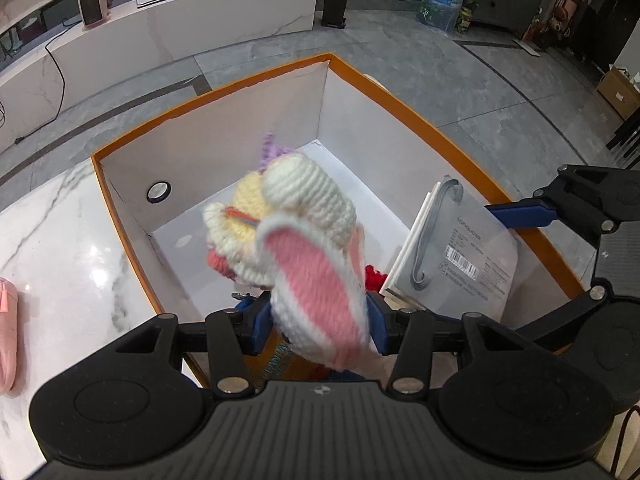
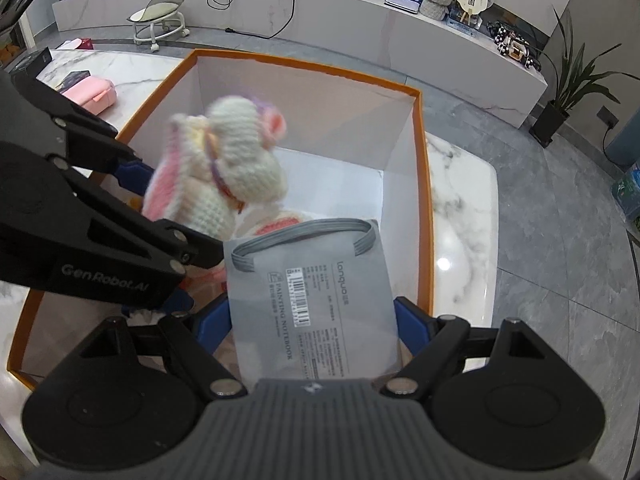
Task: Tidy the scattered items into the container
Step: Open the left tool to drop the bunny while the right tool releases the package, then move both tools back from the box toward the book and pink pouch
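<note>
Crocheted yarn, ribbed and soft, makes up the rabbit toy (image 1: 304,236): cream body, a long ear lined in pink, a frilled yellow collar and a tuft of lilac at its far end. The left gripper (image 1: 318,322) is clamped on the ear, its blue pads (image 1: 262,322) pressing the knit from either side, and the toy hangs over the open box (image 1: 400,92), inside the walls. The box is stiff card, orange on rim and outside, plain white within, with a round metal grommet (image 1: 159,191) in its left wall. It stands on a glossy white marble table (image 1: 60,240) with grey veins.

The right gripper (image 2: 316,320) holds a flat grey painting notebook (image 2: 316,280) in smooth wrapping, printed with a barcode and a drawn handle shape; the blue pads (image 2: 412,322) sit against its two long edges. The notebook tilts into the near right part of the box, just beside the toy, and the two grippers crowd close together there. Something red (image 1: 374,276) lies at the box bottom between them. A pink pouch (image 1: 8,336) rests on the table to the near left, and a pink case (image 2: 90,94) farther off.
</note>
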Motion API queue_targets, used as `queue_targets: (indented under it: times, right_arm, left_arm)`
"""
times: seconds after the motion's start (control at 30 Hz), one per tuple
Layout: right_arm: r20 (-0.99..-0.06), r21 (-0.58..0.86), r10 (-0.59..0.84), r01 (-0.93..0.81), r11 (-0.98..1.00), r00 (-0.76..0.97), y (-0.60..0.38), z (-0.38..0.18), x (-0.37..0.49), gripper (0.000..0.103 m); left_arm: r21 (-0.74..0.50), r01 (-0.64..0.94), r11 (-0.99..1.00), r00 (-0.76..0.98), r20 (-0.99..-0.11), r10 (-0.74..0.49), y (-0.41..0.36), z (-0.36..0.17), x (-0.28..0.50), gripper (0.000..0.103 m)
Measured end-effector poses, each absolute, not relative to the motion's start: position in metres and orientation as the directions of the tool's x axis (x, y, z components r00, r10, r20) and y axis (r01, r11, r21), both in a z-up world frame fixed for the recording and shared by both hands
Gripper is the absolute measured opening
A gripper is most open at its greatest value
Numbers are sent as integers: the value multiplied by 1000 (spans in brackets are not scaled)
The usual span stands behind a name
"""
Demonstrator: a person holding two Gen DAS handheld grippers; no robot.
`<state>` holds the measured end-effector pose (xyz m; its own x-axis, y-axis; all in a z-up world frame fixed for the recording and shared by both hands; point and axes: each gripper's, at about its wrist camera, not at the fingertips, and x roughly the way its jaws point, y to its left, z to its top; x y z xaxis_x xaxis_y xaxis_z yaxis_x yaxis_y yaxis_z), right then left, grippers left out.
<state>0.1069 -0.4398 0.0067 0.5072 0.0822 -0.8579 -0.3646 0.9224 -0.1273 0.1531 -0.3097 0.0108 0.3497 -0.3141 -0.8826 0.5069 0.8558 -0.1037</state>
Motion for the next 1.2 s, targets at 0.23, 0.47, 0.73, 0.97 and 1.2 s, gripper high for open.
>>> queue_targets:
  times: [0.23, 0.47, 0.73, 0.97, 1.2]
  right_arm:
    - [-859, -131, 81, -369, 920, 506, -439, 6, 107, 86]
    - [-859, -134, 79, -371, 919, 505, -439, 5, 106, 87]
    - [-859, -153, 60, -367, 917, 508, -437, 4, 105, 90]
    - [-852, -167, 52, -364, 916, 521, -434, 11, 102, 90]
    - [-841, -179, 49, -362, 915, 538, -430, 23, 98, 90]
  left_arm:
    - [-71, 517, 853, 352, -890, -288, -317, 8, 151, 60]
    - [-75, 518, 852, 348, -892, -289, -318, 9, 152, 63]
    - [-76, 521, 850, 338, -896, -288, -317, 10, 152, 66]
    - [-79, 518, 852, 345, -892, -292, -314, 17, 150, 67]
    - [-75, 513, 855, 362, -885, -294, -308, 27, 147, 67]
